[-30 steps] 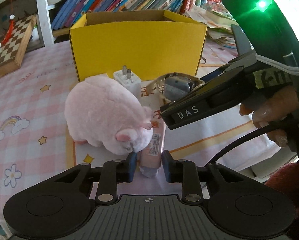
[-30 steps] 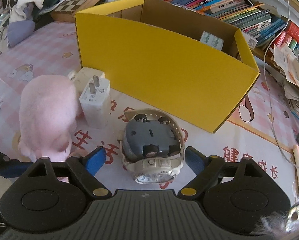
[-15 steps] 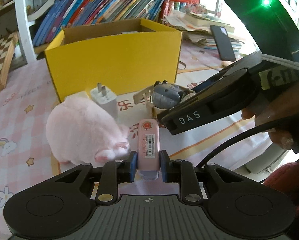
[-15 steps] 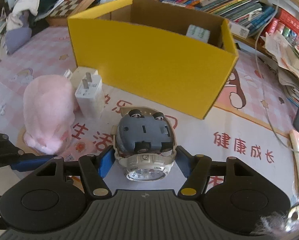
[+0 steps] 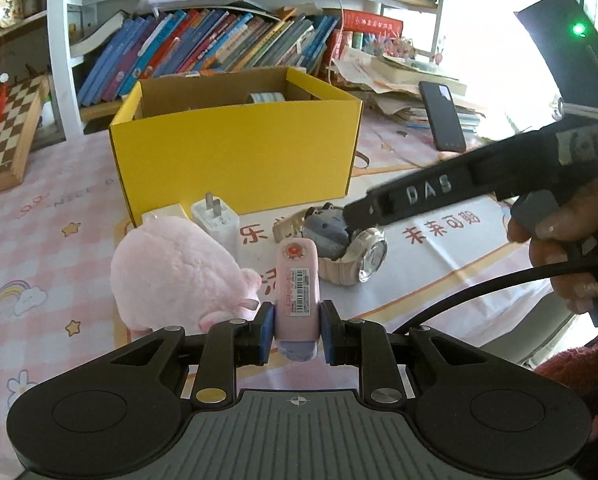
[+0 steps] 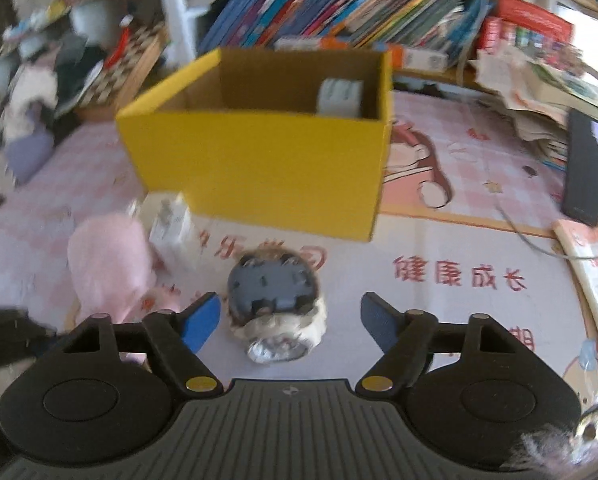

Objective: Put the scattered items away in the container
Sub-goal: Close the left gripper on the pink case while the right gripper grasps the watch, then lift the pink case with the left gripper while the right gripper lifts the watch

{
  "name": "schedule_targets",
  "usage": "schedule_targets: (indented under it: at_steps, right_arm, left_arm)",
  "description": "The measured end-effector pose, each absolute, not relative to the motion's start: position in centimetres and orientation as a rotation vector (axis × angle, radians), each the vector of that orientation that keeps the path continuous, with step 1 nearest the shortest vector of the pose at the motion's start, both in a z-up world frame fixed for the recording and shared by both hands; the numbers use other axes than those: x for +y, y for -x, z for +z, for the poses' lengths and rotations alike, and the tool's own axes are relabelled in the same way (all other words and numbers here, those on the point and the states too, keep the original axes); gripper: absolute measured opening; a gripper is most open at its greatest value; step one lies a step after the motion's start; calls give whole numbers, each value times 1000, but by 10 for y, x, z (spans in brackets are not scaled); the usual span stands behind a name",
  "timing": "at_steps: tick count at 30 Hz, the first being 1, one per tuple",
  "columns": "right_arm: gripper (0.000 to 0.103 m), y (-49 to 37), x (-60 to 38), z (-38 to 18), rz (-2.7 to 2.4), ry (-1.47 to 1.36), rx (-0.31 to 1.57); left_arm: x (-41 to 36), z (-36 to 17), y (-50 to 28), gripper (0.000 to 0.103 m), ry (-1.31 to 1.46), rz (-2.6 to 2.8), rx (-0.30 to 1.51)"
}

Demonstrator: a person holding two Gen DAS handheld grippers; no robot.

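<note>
My left gripper (image 5: 295, 330) is shut on a pink oblong case with a barcode label (image 5: 299, 280), held just above the mat. Beside it to the left lies a pink plush toy (image 5: 171, 272), with a white charger plug (image 5: 215, 220) behind it. The yellow cardboard box (image 5: 235, 160) stands open beyond them. In the blurred right wrist view, my right gripper (image 6: 291, 320) has its jaws opening. A beige watch (image 6: 279, 332) wrapped around a grey toy car (image 6: 271, 288) lies between them, nearer the left pad, and neither pad touches it.
A white-green packet (image 6: 339, 96) sits inside the box. A black phone (image 5: 443, 120) leans on stacked papers at the right. A chessboard (image 5: 3, 136) lies at the far left and a bookshelf runs behind the box. An open book (image 6: 595, 272) lies at the right edge.
My left gripper closed on the pink case and raised it off the mat. The right jaws narrowed around the watch, then widened again, and the right gripper rolled and drew back.
</note>
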State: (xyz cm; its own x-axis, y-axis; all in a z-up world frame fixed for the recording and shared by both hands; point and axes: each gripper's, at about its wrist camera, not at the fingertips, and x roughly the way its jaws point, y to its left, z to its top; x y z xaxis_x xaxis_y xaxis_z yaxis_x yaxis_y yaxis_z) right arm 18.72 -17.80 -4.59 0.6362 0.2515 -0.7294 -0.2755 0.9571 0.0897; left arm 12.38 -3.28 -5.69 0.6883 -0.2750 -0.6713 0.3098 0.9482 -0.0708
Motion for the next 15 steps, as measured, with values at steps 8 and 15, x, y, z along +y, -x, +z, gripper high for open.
schedule_targets:
  at_steps: [8,15]
  right_arm:
    - [50,-200,-186,-57,257,-55,908]
    - [43,-188,-190,-56,277,-50,948]
  left_arm:
    - [-31,-50,-115,23,-53,-322,717]
    - [-32,-45,-112,23,-55,-324,701]
